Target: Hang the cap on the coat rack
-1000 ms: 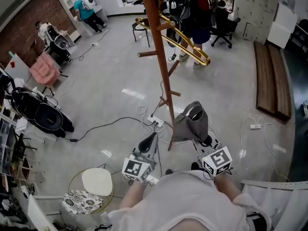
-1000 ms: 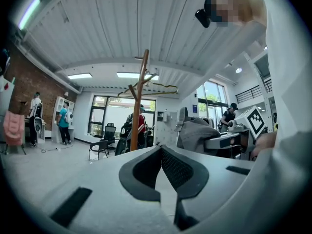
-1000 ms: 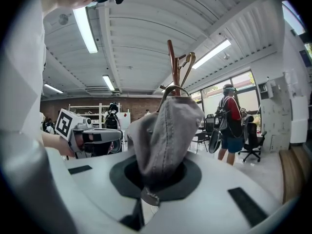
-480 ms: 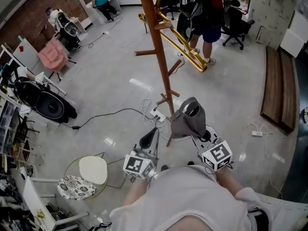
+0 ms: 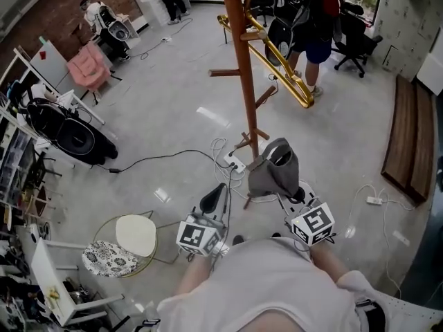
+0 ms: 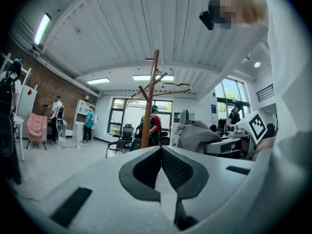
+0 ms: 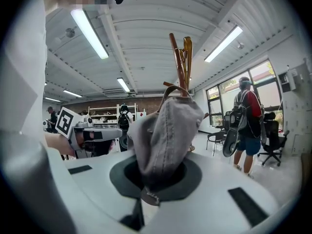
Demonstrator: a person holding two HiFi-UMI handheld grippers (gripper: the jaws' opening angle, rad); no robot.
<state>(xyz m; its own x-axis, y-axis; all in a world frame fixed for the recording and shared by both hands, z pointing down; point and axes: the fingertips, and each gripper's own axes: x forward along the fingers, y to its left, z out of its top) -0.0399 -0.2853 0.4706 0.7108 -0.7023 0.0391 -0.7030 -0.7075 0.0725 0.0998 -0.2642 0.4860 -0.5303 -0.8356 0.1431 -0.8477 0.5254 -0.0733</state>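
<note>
A grey cap [image 5: 275, 173] stands up out of my right gripper [image 5: 289, 191], which is shut on its lower edge; in the right gripper view the cap [image 7: 163, 130] fills the space above the jaws [image 7: 155, 172]. The wooden coat rack [image 5: 242, 61] rises just beyond and left of the cap, with bare pegs sticking out along its pole. Its top shows behind the cap [image 7: 178, 65]. My left gripper [image 5: 220, 189] is shut with nothing in it, held level beside the right one and pointing at the coat rack [image 6: 150, 101].
A gold-coloured rail [image 5: 277, 68] leans out from the rack. A power strip and cables [image 5: 234, 161] lie at the rack's foot. A person with a backpack [image 5: 311, 12] stands behind it. A round white stool [image 5: 135, 235] is at my near left, and a wooden bench [image 5: 408, 144] at the right.
The head view has shifted, so the rack and room sit a little further right and lower. Both grippers hold about the same place, and the cap stays in the right one.
</note>
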